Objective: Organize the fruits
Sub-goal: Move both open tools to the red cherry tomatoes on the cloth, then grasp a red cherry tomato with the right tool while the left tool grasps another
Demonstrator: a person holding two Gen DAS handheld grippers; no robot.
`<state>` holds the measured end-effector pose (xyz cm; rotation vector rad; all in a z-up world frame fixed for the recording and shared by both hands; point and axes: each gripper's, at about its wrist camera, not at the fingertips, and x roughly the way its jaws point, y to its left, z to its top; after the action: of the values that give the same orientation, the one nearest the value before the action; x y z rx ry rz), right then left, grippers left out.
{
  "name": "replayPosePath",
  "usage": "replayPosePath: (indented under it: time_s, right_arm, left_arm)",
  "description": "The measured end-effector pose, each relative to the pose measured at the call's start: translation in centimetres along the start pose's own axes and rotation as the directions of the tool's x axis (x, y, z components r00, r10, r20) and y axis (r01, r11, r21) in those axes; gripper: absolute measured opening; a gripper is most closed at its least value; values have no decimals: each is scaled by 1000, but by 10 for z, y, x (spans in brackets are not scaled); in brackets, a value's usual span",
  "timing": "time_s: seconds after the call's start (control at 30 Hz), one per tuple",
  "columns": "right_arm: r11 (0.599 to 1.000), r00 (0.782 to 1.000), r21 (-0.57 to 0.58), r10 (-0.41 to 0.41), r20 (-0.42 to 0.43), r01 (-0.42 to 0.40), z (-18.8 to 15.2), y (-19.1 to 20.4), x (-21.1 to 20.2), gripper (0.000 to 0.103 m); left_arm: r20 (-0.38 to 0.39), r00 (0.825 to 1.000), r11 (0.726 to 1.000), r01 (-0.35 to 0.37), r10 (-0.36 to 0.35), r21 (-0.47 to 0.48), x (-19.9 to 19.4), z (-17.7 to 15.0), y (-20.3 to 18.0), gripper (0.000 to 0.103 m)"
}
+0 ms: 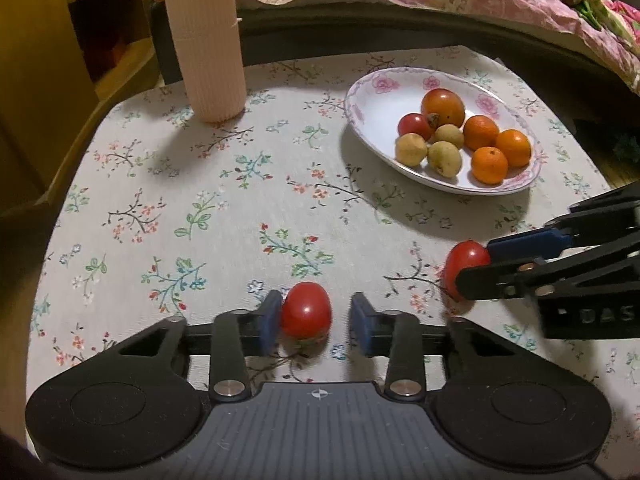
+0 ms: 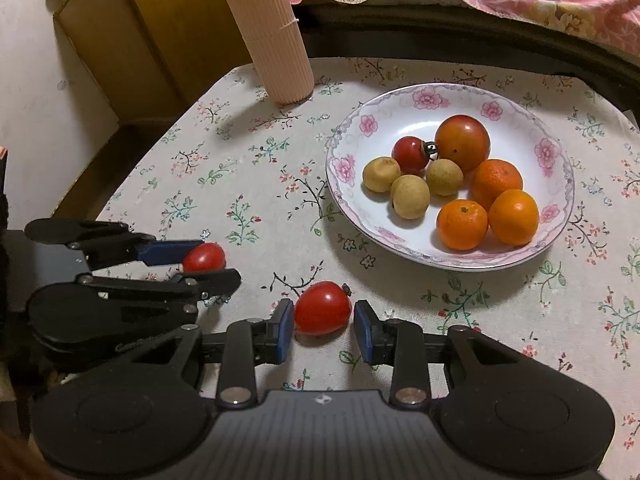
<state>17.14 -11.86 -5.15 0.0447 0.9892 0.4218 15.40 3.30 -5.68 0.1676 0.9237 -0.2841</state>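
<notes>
I am holding both grippers open: the left gripper (image 1: pixel 310 316) is straddling one tomato (image 1: pixel 306 311), the right gripper (image 2: pixel 322 320) another tomato (image 2: pixel 323 308), near the plate (image 2: pixel 348 204).

I saw a table (image 2: pixel 500 300) covered by a flowered cloth (image 2: pixel 248 184). Near its far left corner a ribbed cream cylinder (image 2: pixel 266 32) stood upright. Toward the far right a flowered plate (image 2: pixel 556 152) rested on the cloth. Two red tomatoes lay on the cloth by the near edge, one (image 1: pixel 306 311) left of the other (image 2: pixel 323 308), well apart from the plate.
</notes>
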Motion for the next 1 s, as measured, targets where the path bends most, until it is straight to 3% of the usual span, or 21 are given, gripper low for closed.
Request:
replayPosePath:
  time_s: [0.23,0.47,0.67,0.8,1.0]
  right_arm:
    - [999,1000,-32,0,5,0,2,5,8,37]
    - [999,1000,-49,-2,15,2,5,6,16,37]
    - [994,1000,-110,-20,7,21,0,13,13,36]
    - [994,1000,-108,-19,-3,19,-6,9,6,36]
    - [993,999,-112,-31,-8,30,-27,6,-17,36]
  left_arm:
    - [-12,1000,1000,8,-8,15,-3,-4,-4,40]
    - [-8,1000,1000,9,-9,0,-4,-6,0,46]
    - [-4,1000,1000,17,-17,13,0,-3,-3,45]
    - [-6,1000,1000,26,-26,17,-2,-4,-6,37]
    - [-21,999,998,40,-39,43,-12,-13,-21,33]
